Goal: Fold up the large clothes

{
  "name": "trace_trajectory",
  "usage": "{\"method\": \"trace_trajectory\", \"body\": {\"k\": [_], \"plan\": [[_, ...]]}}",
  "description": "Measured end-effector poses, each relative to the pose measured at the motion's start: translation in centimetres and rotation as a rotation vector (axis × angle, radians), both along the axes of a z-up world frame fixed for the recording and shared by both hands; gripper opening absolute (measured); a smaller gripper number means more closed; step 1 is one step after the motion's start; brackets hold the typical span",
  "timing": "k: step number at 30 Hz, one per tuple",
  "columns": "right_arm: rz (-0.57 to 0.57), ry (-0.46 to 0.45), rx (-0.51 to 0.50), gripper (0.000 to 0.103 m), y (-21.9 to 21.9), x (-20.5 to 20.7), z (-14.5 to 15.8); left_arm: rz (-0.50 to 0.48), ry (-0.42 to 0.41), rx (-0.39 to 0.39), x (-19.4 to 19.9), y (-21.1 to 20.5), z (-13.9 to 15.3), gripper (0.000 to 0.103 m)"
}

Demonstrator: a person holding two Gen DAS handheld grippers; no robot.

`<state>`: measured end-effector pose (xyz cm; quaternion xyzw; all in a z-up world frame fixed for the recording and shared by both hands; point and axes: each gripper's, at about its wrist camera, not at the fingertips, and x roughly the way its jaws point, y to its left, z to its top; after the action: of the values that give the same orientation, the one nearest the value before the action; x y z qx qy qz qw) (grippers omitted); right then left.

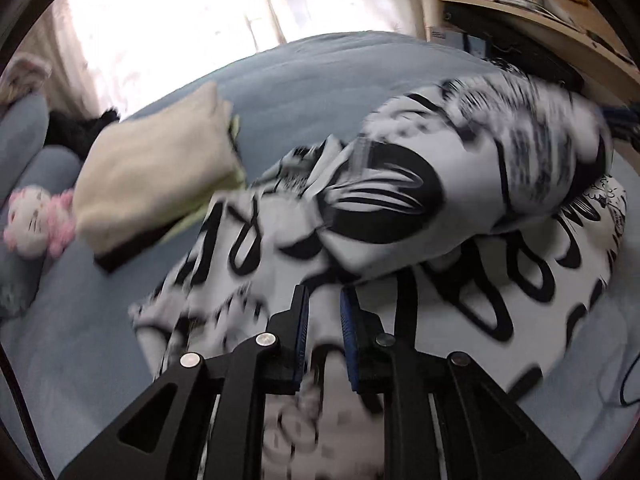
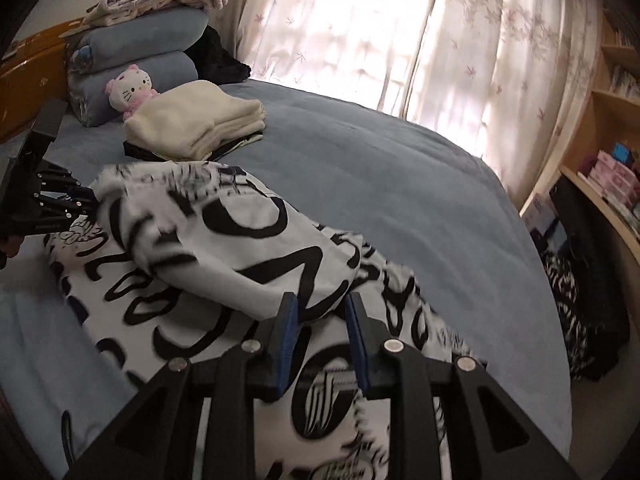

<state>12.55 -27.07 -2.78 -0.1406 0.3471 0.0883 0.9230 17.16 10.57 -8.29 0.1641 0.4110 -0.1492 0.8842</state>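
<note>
Lying across the near part of the bed: one large white garment (image 2: pixel 224 248) with bold black lettering and round motifs, its upper half doubled over onto the lower in a loose, puffed fold.
Garment edges: blurred in the left wrist view; lettering readable in places only.
Left gripper (image 1: pixel 325 300): jaws parted by a narrow gap, blue pads facing each other just above the cloth; nothing pinched between them, the folded edge lying just beyond the tips.
Right gripper (image 2: pixel 322 306): jaws parted a little wider, tips just at the near edge of the fold; no cloth clamped between the pads.
Left gripper, as seen from the right wrist: black linkage at the far left edge of the garment, a fingertip of the person behind it.
Bed (image 2: pixel 380 184): blue-grey cover, smooth beyond the garment.
Folded stack (image 2: pixel 196 124): cream item on top of darker ones, near the pillows, well apart from the garment.
Plush cat (image 2: pixel 130 90): white with pink, just beside the stack, leaning on blue pillows (image 2: pixel 136 60).
Curtains (image 2: pixel 360 28): pale, floral, backlit.
Shelving (image 2: pixel 612 152): wooden, right wall, holding boxes.
</note>
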Motion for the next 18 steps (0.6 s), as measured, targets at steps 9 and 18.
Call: {"method": "trace_trajectory", "body": {"k": [9,18], "plan": [[-0.035,0.093,0.146,0.025,1.5,-5.6,1.7,0.059,0.124,-0.158,-3.6,2.2,4.0,0.037],[-0.077,0.146,0.391,0.074,1.6,-7.7,3.4,0.05,0.29,-0.405,-4.3,1.4,5.6,0.076]]}}
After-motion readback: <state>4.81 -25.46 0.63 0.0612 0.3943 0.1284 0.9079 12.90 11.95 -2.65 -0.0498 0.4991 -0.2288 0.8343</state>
